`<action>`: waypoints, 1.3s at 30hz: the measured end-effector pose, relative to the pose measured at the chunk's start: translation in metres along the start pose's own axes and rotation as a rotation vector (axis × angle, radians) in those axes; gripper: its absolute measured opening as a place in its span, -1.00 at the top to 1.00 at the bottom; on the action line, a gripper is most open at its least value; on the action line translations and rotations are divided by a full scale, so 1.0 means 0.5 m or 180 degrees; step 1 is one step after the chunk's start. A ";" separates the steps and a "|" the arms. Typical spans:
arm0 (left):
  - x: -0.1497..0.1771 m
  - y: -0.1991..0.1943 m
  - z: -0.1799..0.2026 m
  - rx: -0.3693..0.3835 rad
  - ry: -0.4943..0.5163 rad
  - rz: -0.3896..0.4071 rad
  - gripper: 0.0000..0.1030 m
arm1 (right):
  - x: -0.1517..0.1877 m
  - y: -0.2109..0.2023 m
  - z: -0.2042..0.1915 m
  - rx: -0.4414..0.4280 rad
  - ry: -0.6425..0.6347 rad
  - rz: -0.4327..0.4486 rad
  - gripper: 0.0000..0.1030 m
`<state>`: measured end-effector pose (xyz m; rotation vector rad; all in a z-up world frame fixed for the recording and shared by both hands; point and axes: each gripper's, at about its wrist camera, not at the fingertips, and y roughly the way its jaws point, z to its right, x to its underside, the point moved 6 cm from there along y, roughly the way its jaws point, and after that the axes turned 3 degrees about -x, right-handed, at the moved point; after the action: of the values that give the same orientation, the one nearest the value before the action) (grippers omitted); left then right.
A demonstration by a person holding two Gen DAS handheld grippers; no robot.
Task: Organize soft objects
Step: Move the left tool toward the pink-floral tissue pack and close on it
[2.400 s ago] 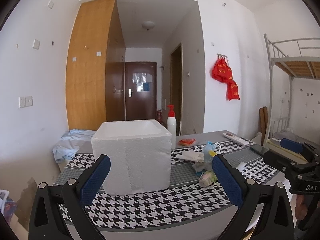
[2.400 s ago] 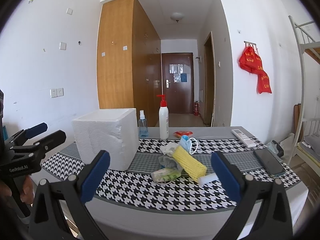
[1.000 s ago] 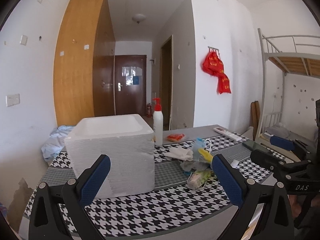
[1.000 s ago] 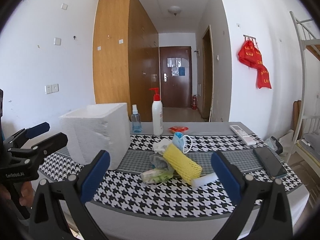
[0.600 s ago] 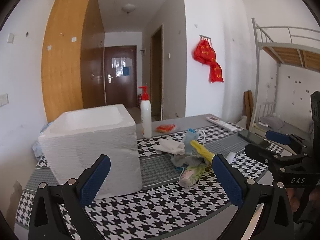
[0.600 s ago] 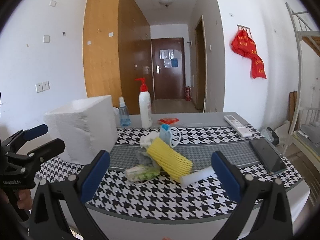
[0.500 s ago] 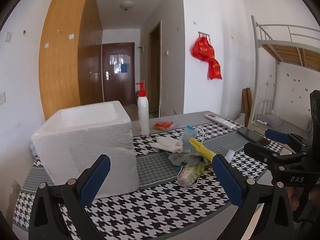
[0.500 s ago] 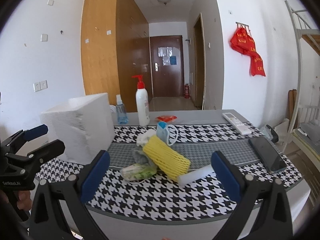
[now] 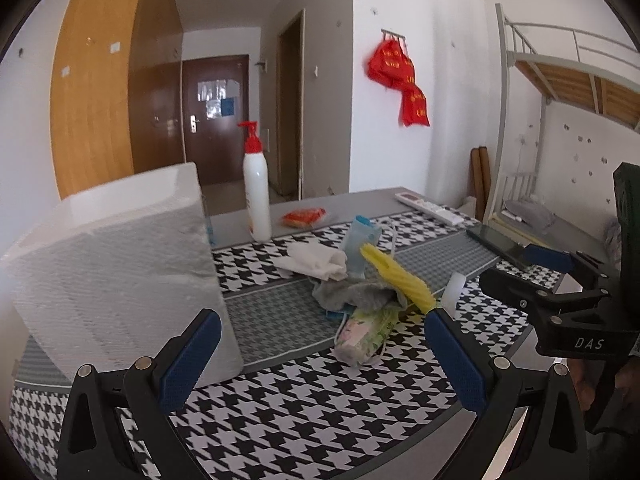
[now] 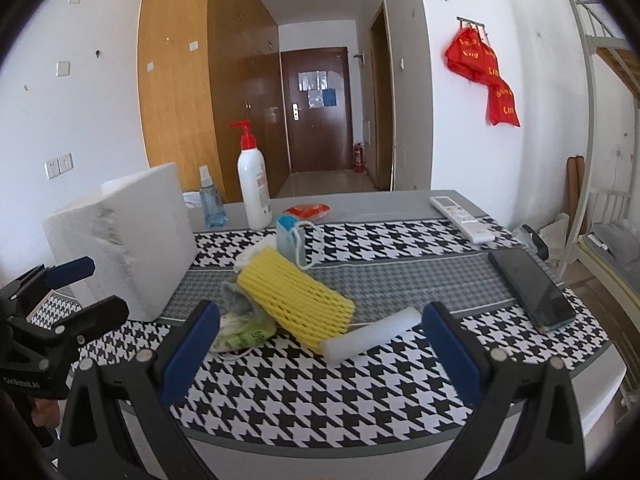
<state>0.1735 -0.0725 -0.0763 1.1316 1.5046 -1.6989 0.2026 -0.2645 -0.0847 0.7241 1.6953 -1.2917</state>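
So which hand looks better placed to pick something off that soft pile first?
Probably the right. The right gripper is open and faces the yellow foam net squarely between its fingers. The left gripper is also open, but sits nearer the white foam box.

Pump bottle (image 10: 253, 184), remote (image 10: 461, 213), phone (image 10: 530, 287)

On the counter (image 10: 400, 400) — one foam box (image 10: 128, 240), one pump bottle (image 10: 253, 188), one spray bottle (image 10: 211, 204), one yellow foam net (image 10: 294, 300), one white foam stick (image 10: 372, 338), one remote (image 10: 462, 218), one phone (image 10: 530, 288), one red packet (image 10: 308, 210) — plus two hand-held grippers: left hand-held gripper (image 9: 320, 356), right hand-held gripper (image 10: 320, 352).
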 end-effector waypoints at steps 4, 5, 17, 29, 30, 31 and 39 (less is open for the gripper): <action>0.006 0.022 0.005 0.0055 0.0028 -0.0107 -0.98 | 0.006 0.018 0.011 0.0016 0.0044 -0.0082 -0.99; 0.007 0.029 0.007 0.0063 0.0037 -0.0132 -0.98 | 0.007 0.022 0.014 0.0012 0.0059 -0.0102 -0.99; 0.024 0.094 0.031 0.0273 0.0087 -0.0480 -0.95 | 0.027 0.073 0.044 0.0091 0.0150 -0.0339 -0.99; 0.042 0.153 0.046 0.0344 0.0083 -0.0860 -0.67 | 0.044 0.098 0.066 0.0165 0.0244 -0.0510 -0.99; 0.043 0.157 0.047 0.0350 0.0082 -0.0886 -0.63 | 0.044 0.099 0.068 0.0165 0.0254 -0.0513 -0.98; 0.044 0.163 0.047 0.0367 0.0084 -0.0911 -0.60 | 0.044 0.100 0.070 0.0166 0.0270 -0.0523 -0.99; 0.050 0.190 0.069 0.0433 0.0187 -0.1034 -0.42 | 0.053 0.122 0.085 0.0208 0.0380 -0.0690 -0.98</action>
<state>0.2372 -0.1210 -0.1431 1.0562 1.7045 -2.0265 0.2537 -0.2888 -0.1397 0.6810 1.8762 -1.4841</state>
